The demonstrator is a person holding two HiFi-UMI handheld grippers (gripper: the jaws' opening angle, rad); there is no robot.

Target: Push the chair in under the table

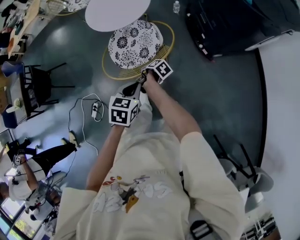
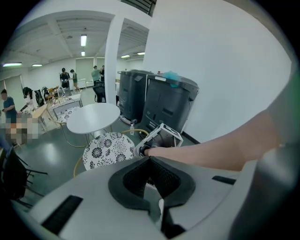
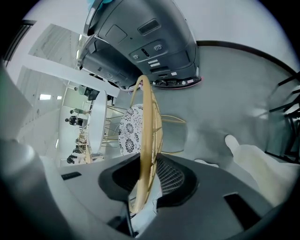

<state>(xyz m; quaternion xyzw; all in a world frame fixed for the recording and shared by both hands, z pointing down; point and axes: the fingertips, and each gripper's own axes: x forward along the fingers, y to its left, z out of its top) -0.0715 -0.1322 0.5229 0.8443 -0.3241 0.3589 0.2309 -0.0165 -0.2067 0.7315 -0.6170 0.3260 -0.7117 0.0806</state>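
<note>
The chair (image 1: 135, 43) has a black-and-white flowered cushion and a round yellow rattan frame. It stands just in front of the round white table (image 1: 117, 13). My right gripper (image 1: 146, 74) is at the near rim of the chair's back. In the right gripper view the rattan rim (image 3: 146, 140) runs between the jaws of the right gripper (image 3: 145, 187), which stand open around it. My left gripper (image 1: 136, 86) hovers behind and left of the right one, off the chair. In its own view the left gripper (image 2: 151, 161) is shut on nothing.
Large black machines (image 1: 220, 23) stand right of the table, with a water bottle (image 1: 176, 6) on the floor beside them. A power strip (image 1: 95, 110) with a cable lies to my left. A black chair (image 1: 40, 86) stands farther left, and folded chairs (image 1: 239, 168) lean at the right.
</note>
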